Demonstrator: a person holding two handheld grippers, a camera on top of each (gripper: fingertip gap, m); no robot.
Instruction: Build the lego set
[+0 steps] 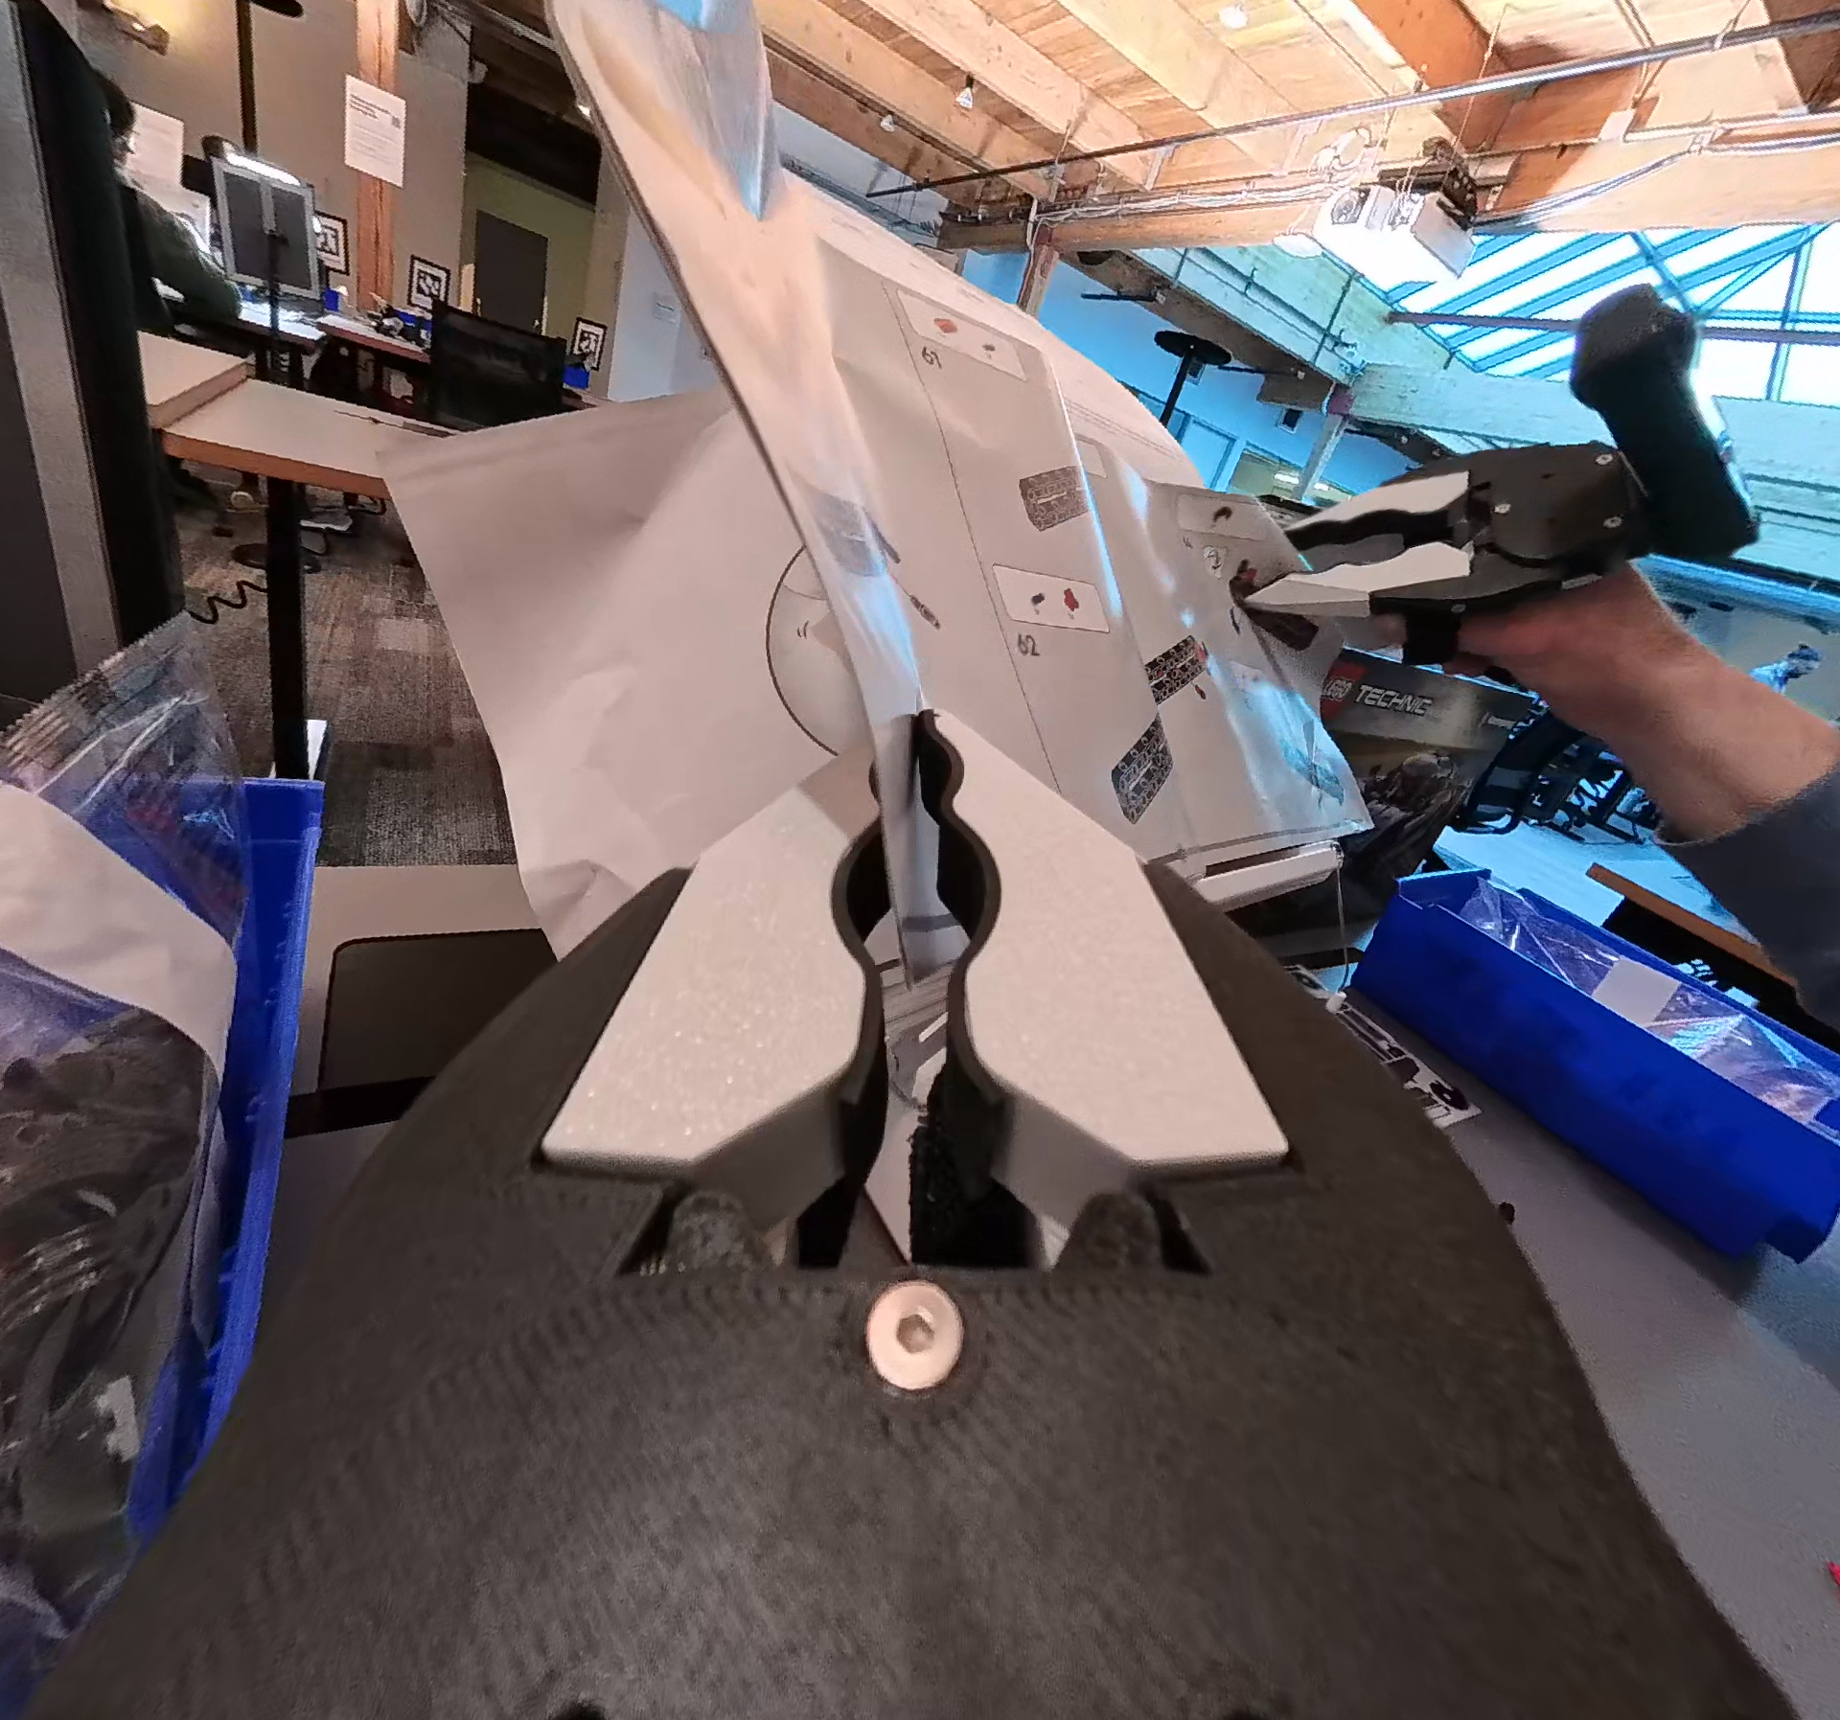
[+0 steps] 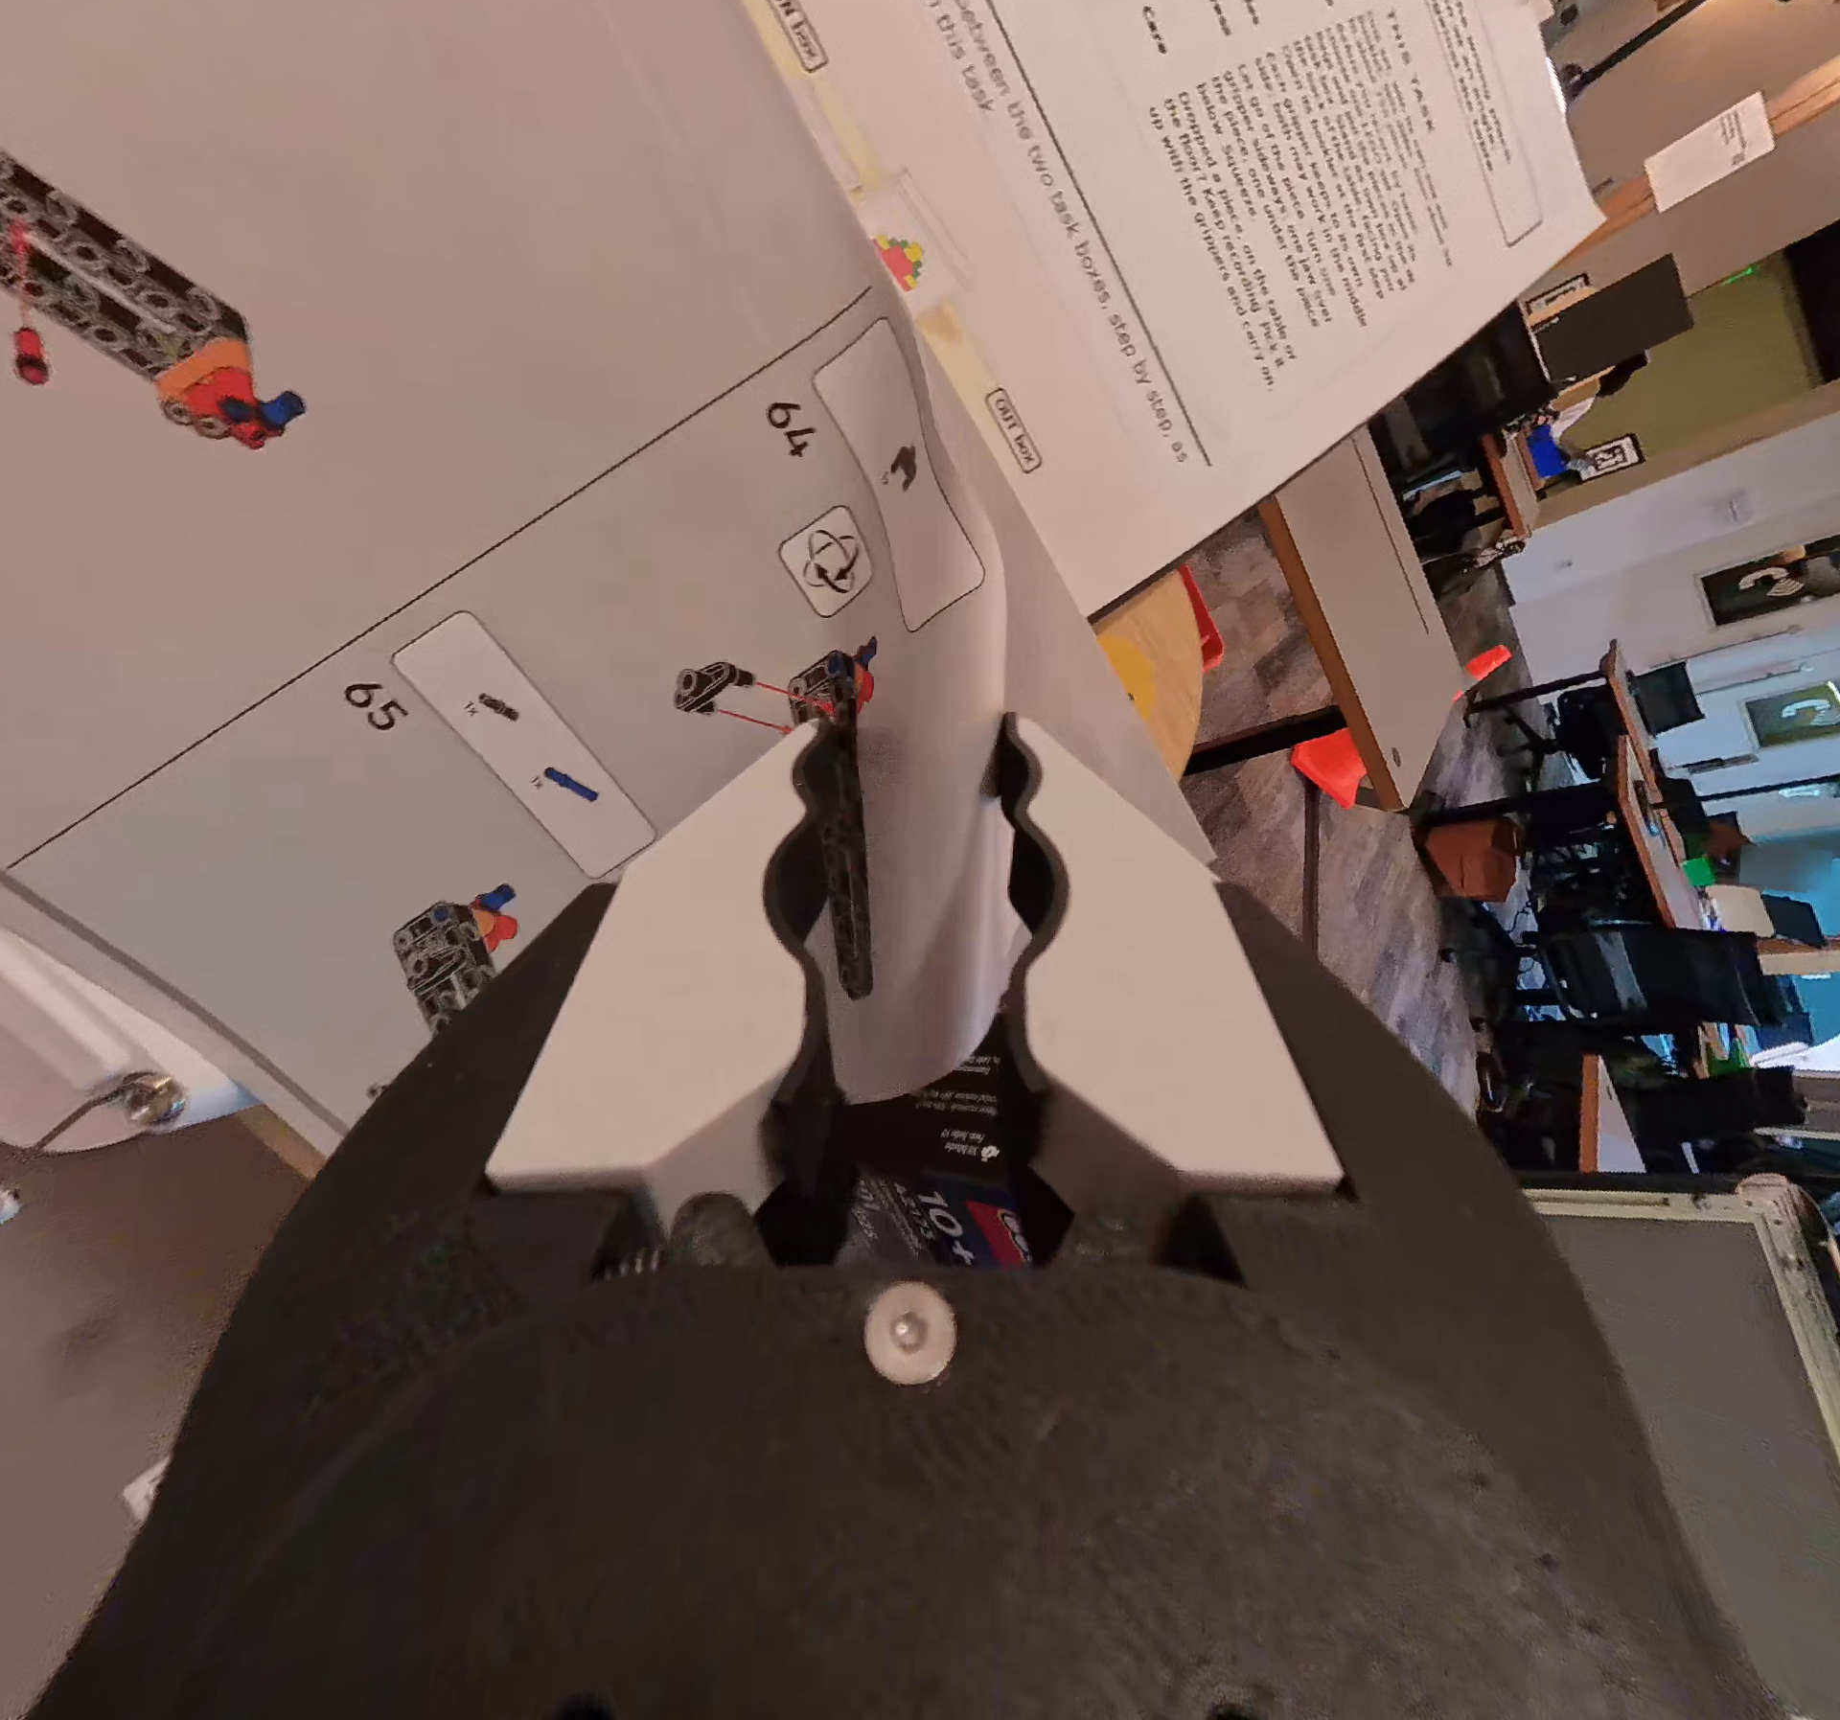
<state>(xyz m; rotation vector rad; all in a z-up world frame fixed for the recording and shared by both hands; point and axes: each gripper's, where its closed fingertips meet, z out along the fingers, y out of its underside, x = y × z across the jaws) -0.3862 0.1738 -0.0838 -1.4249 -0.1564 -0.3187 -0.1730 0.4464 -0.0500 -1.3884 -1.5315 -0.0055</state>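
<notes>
A: What takes up the most room?

B: The instruction booklet [image 1: 956,517], standing open on the tabletop [image 1: 1633,1374] between two blue bins [image 1: 1553,1085], its printed build steps facing the left wrist camera. A white paper sheet [image 1: 597,597] lies behind it on the left side.

A: And the bins?

B: Both hold clear plastic bags [image 1: 110,926]. One bin is at the left edge, the other at the right, with the lego box [image 1: 1434,726] lying dark beyond the booklet's right edge.

A: Who has hold of the booklet?

B: The left gripper [image 1: 921,721] has its fingers nearly together, pinching the lower edge of one raised page [image 1: 717,229] that rises steeply from the tips. The right gripper [image 2: 911,736] meets the booklet's far right page [image 2: 936,876]; in its own view that page's curled edge runs between the fingers, which are narrowly parted around it.

A: Is the right one actually squeezing it?

B: I cannot tell; the paper passes through the gap but firm contact is not clear.

A: Anything smaller?

B: A person's hand [image 1: 1553,667] grips the right gripper's handle. A separate printed sheet [image 2: 1245,129] hangs behind the booklet.
</notes>
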